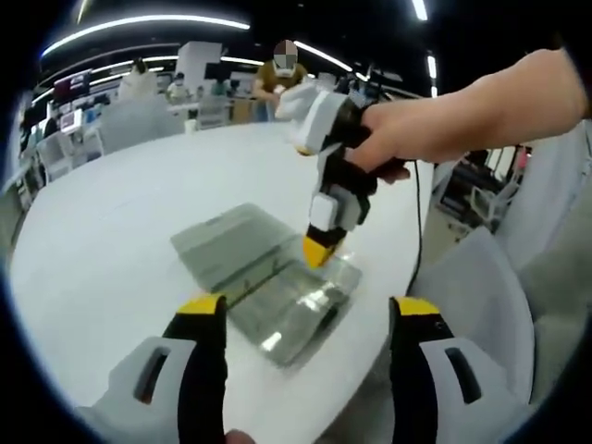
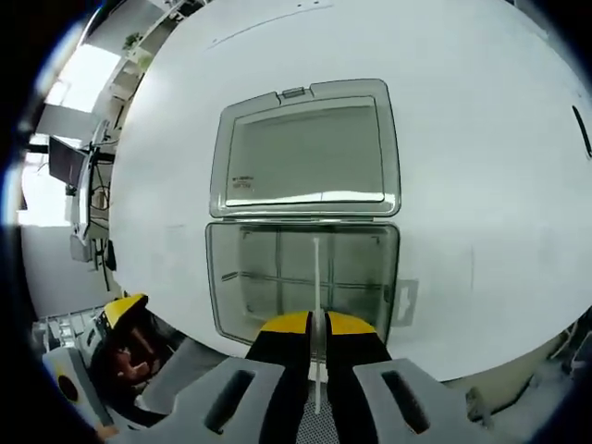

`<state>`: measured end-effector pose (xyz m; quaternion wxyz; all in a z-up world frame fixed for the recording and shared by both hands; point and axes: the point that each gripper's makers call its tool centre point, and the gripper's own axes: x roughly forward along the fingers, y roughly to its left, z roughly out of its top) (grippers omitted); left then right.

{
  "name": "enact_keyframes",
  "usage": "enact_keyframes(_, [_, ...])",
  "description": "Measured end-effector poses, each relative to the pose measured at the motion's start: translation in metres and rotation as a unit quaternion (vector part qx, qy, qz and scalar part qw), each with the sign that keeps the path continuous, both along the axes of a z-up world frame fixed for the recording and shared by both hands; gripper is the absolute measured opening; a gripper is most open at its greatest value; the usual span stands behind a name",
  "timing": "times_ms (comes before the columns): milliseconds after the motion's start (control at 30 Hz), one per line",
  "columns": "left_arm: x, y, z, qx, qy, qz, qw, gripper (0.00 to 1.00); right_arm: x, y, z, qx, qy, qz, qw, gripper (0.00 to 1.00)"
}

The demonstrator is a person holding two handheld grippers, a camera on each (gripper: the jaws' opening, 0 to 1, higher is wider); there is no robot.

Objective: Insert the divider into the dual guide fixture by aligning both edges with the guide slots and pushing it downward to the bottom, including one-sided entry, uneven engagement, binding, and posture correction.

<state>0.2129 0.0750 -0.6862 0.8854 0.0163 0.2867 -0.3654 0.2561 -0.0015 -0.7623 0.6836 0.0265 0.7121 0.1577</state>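
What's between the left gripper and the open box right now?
Only bare white table. In the left gripper view, the open left gripper hovers short of the clear box, nothing lying in the gap. The right gripper comes down onto the box's far side.

A round white table [image 1: 102, 240] carries everything here, its top plain and glossy, its curved edge running along the near side in the left gripper view and across the lower part of the right gripper view. Directly on it lies one clear plastic box [image 2: 303, 277], opened flat: the tray half rests nearer that edge, with thin ribs splitting it into compartments, and the hinged lid [image 2: 305, 153] lies back on the tabletop beyond it, joined to the tray along one long side. In the left gripper view the box [image 1: 268, 277] sits toward the table's right portion.
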Motion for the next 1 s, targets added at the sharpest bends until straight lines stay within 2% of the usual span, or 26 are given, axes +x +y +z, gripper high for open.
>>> enact_keyframes(1000, [0.002, 0.004, -0.004, -0.002, 0.007, 0.006, 1.0000, 0.69, 0.006, 0.000, -0.013, -0.009, 0.012, -0.004, 0.9999, 0.00])
